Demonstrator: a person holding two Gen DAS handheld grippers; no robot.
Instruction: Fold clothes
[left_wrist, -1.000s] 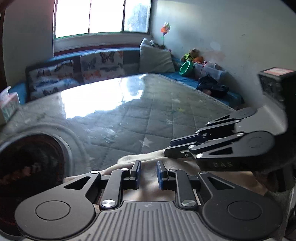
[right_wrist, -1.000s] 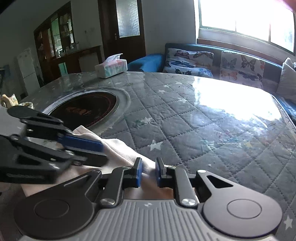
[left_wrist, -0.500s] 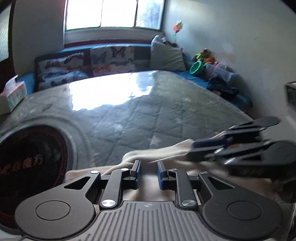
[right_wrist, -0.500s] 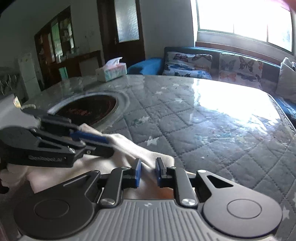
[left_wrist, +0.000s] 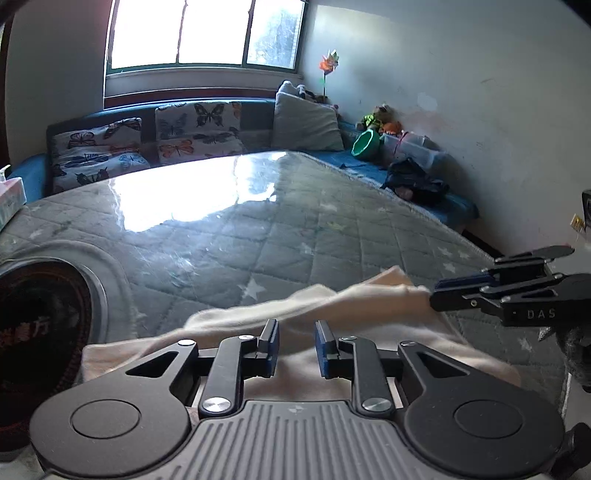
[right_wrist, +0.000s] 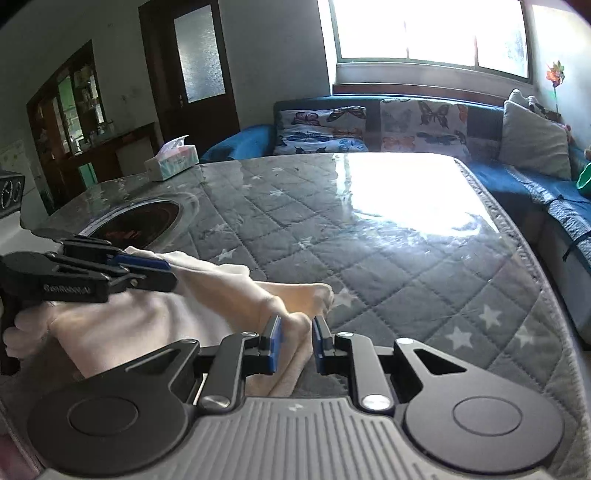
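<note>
A cream garment (left_wrist: 332, 306) lies stretched across the near edge of the quilted grey table cover (left_wrist: 280, 229). My left gripper (left_wrist: 295, 349) is shut on its left part. From the right wrist view that gripper (right_wrist: 159, 275) pinches the cloth (right_wrist: 155, 325) at the left. My right gripper (right_wrist: 296, 343) is shut on a bunched fold of the cloth. From the left wrist view it (left_wrist: 439, 291) grips the cloth's right end, holding it slightly raised.
A round dark stove inset (left_wrist: 33, 325) sits in the table at the left, also in the right wrist view (right_wrist: 140, 221). A tissue box (right_wrist: 170, 157) stands at the far left. A blue sofa with butterfly cushions (left_wrist: 147, 144) runs behind the table.
The two grippers have moved apart sideways, pulling the cream cloth out into a longer stretched band. Both stay closed on it.
</note>
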